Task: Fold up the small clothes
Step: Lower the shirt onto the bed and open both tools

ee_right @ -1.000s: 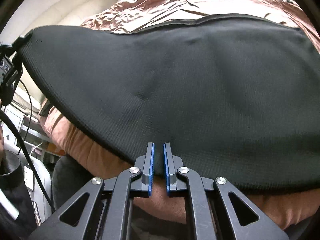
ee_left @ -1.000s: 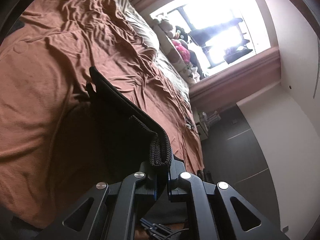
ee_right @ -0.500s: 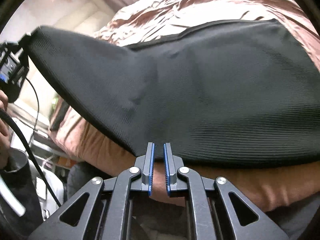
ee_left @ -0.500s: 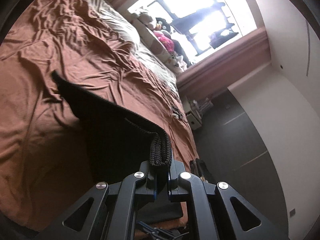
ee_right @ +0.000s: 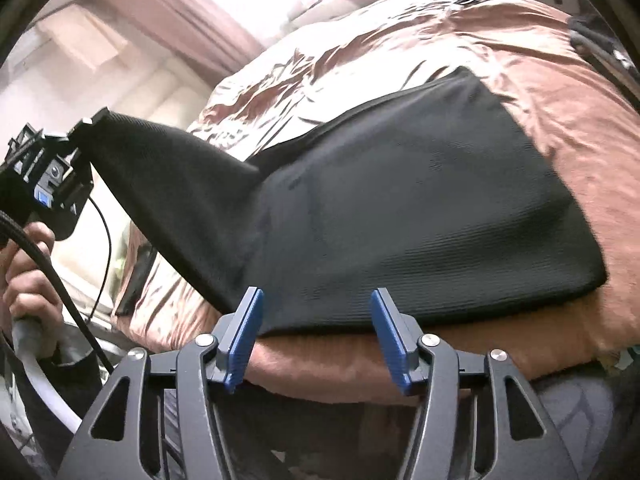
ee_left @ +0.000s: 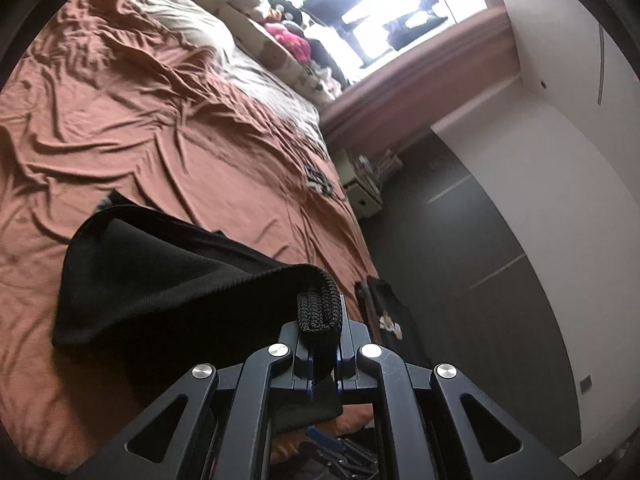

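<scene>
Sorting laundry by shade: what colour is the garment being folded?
Black, a fine ribbed knit, clearest in the right wrist view.

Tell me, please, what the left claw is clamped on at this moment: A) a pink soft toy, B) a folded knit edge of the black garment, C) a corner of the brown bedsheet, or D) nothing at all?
B: in the left wrist view the left claw is shut on a bunched knit edge of the black garment, lifting it off the brown bedsheet.

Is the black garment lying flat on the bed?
No. One corner of the black garment is lifted off the bed, clamped by the left tool.
</scene>
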{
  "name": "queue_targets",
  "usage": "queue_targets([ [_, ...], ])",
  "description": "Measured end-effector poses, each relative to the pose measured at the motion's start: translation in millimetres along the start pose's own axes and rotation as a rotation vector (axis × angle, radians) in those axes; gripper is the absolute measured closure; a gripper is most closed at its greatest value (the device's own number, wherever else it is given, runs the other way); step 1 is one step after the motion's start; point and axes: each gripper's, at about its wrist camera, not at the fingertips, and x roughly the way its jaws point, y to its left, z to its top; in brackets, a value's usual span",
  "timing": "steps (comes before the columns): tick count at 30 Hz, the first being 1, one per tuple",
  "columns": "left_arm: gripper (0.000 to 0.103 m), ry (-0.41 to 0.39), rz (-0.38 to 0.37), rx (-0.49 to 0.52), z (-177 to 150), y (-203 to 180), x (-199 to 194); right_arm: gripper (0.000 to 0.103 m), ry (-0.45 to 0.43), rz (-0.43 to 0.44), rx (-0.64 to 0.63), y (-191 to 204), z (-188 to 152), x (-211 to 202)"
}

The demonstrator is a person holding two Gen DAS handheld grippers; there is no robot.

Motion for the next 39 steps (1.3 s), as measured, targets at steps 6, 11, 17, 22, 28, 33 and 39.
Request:
queue_targets([
  [6, 0.096, 0.071, -0.008, 0.032, -12.4, -19.2, 38.8, 0.049, -0.017, -0.031, 0.033, -18.0, -7.4, -25.5],
  [11, 0.096, 0.136, -0.013, 0.047, -27.7, -30.4, 72.4, 0.049, -0.028, -0.052, 0.067, -27.9, -12.7, -42.4],
  [17, 0.096, 0.220, -0.005, 0.060, -47.9, -35.6, 113.2, 0.049, -0.036, -0.072, 0.104, -43.1, -16.7, -58.7],
  [22, 0.096, 0.293, 0.004, 0.066, -68.9, -36.5, 144.5, 0.049, -0.039, -0.097, 0.123, -55.6, -17.9, -70.7],
  [28, 0.096, 0.363, 0.000, 0.070, -93.6, -41.7, 173.2, 0.049, -0.047, -0.129, 0.145, -72.1, -18.2, -89.8],
  [33, 0.092, 0.445, 0.026, 0.100, -117.2, -50.7, 202.0, 0.049, -0.050, -0.153, 0.161, -82.1, -20.0, -103.5],
  [39, 0.035, 0.500, 0.012, 0.100, -132.0, -51.0, 207.6, 0.049, -0.019, -0.136, 0.147, -82.8, -20.3, -107.5],
])
